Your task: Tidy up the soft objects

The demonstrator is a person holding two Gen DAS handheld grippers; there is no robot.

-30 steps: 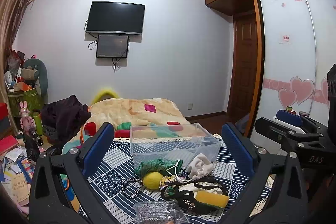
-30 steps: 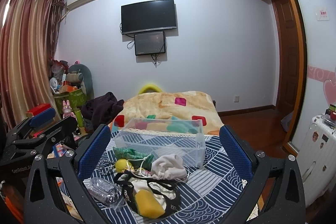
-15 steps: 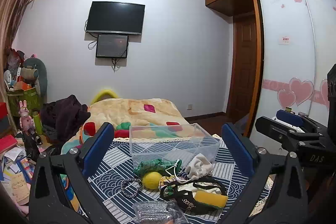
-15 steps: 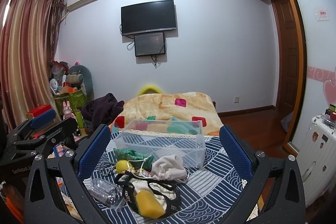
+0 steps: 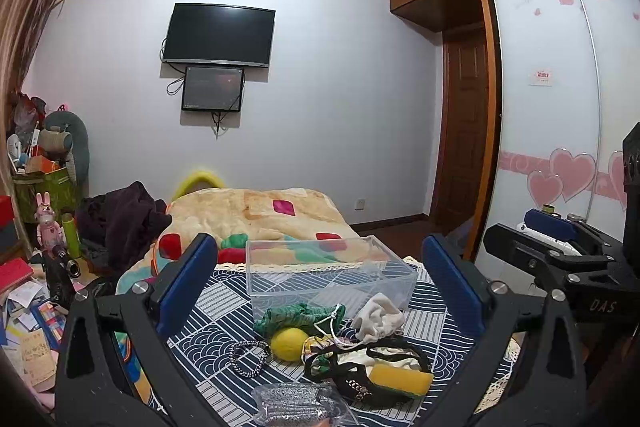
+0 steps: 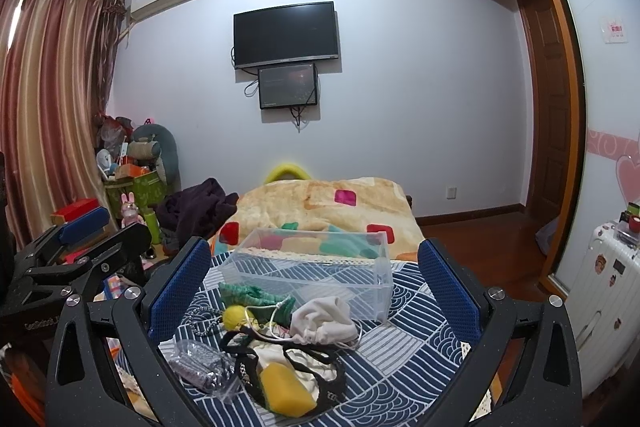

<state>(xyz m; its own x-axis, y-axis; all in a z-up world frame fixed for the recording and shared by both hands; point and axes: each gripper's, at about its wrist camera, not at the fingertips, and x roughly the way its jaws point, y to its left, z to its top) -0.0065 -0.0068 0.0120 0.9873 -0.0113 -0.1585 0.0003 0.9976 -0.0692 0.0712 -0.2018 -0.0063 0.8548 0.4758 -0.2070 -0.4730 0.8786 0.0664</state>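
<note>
A clear plastic box (image 5: 328, 273) (image 6: 316, 267) stands empty on a blue patterned cloth. In front of it lie a green cloth (image 5: 298, 317) (image 6: 248, 295), a yellow ball (image 5: 290, 343) (image 6: 234, 317), a white drawstring pouch (image 5: 378, 315) (image 6: 324, 321), a yellow sponge (image 5: 400, 379) (image 6: 286, 389) on a black-trimmed bag (image 5: 360, 367), a beaded bracelet (image 5: 248, 357) and a clear bag of silvery stuff (image 5: 298, 407) (image 6: 204, 367). My left gripper (image 5: 320, 283) and right gripper (image 6: 314, 287) are both open and empty, held back from the pile.
The cloth-covered table (image 5: 224, 311) stands at the foot of a bed with a yellow blanket (image 5: 256, 211). Clutter and boxes (image 5: 36, 267) lie on the floor at the left. A wardrobe (image 5: 560, 131) and a white suitcase (image 6: 604, 299) stand at the right.
Both views have shifted very slightly; the objects and the grippers' opening are unchanged.
</note>
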